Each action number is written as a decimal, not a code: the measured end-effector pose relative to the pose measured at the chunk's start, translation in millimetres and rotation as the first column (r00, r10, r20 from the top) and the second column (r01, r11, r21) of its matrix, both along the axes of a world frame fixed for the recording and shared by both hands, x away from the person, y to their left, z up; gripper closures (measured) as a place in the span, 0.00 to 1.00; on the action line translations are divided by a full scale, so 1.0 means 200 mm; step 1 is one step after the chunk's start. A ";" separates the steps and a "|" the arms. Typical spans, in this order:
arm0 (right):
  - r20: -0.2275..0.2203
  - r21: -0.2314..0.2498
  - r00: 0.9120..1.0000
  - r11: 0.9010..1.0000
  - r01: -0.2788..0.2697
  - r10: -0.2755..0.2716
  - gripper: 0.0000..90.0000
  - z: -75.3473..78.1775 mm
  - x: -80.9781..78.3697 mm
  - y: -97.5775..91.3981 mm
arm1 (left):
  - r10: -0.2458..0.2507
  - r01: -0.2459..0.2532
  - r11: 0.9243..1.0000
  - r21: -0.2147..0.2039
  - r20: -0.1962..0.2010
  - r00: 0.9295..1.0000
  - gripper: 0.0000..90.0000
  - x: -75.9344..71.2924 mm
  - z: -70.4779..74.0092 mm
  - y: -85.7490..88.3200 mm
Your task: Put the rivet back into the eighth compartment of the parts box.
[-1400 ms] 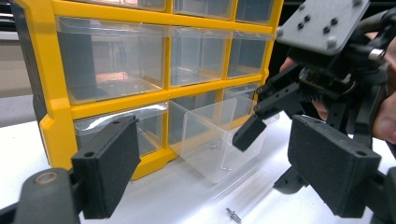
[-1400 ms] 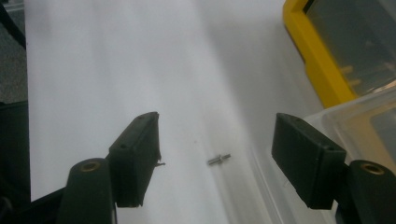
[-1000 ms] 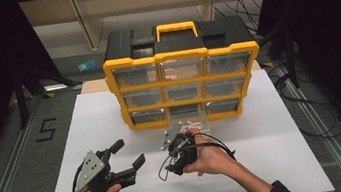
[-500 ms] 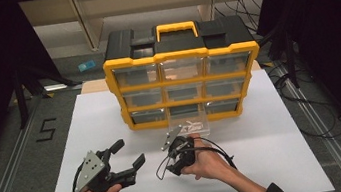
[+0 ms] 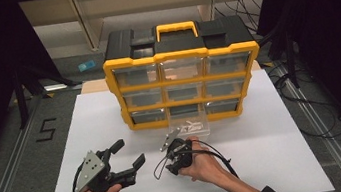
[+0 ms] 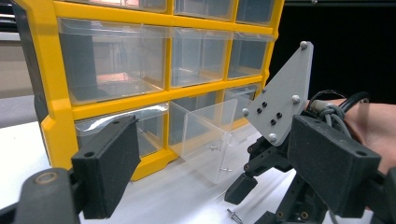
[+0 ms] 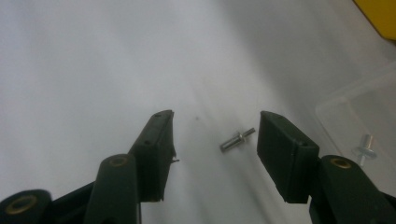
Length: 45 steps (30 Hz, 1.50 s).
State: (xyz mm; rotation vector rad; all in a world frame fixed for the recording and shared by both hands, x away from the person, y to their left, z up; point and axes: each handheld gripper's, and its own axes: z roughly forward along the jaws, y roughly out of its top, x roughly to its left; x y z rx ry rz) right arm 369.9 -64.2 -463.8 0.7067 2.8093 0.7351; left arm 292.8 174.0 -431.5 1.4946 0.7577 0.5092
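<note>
We are lowering our right tool (image 7: pixel 212 140) over the small silver metal screw (image 7: pixel 237 139) lying on the white tabletop (image 5: pixel 277 151), near the pulled-out clear plastic drawer (image 5: pixel 190 125). Its jaws have just been closing, half-open now, straddling the screw without touching; a pinch seems imminent. Our left tool (image 5: pixel 129 156) is waiting open, empty.

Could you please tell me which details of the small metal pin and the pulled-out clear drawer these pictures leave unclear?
- Pin: in the right gripper view it lies between the open right gripper jaws; blur hides its exact shape. In the high view the right gripper covers it.
- Clear drawer: the high view shows small metal parts inside, too small to count.
- In the right gripper view the picture's edge cuts the drawer off.
</note>
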 end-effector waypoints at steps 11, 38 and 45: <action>-0.013 0.007 0.999 0.999 0.050 -0.050 0.60 -0.04 0.02 0.00 | 0.000 0.000 1.000 0.002 -0.002 1.000 0.19 0.00 0.00 0.00; -0.048 0.035 0.999 0.999 0.002 0.000 0.93 -0.05 0.03 -0.01 | 0.001 -0.001 1.000 0.003 -0.001 1.000 0.19 0.00 0.00 0.00; -0.035 0.039 0.999 0.999 -0.035 0.037 0.96 -0.05 0.04 -0.01 | 0.001 -0.001 1.000 0.005 -0.002 1.000 0.18 0.00 0.00 0.00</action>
